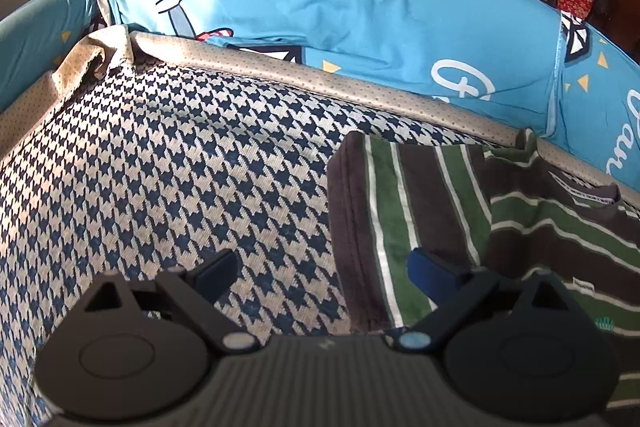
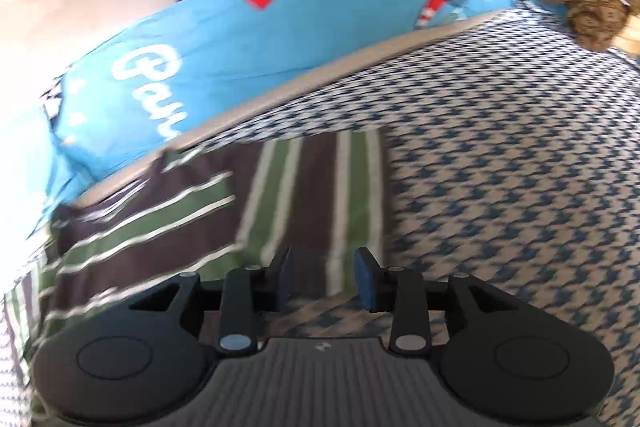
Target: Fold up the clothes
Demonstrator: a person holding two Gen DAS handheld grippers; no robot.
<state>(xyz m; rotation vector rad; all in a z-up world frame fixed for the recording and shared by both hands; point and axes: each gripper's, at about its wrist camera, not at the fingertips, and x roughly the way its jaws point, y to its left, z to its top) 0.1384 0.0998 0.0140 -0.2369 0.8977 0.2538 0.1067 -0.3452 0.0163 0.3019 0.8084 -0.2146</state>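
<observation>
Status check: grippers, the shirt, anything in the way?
Left gripper open, empty. Right gripper open, empty. Striped shirt partly folded on houndstooth cover. Nothing blocking.

Sunlit, hard shadows – right view motion-blurred, fisheye edges

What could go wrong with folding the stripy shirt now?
1. The striped shirt lies right by the far edge of the houndstooth cover, so a tug might slide it off.
2. Both the left gripper and the right gripper are open and holding nothing; a shallow pinch may catch only one layer and undo the fold.
3. The right wrist view is blurred, so aim may be off.
</observation>
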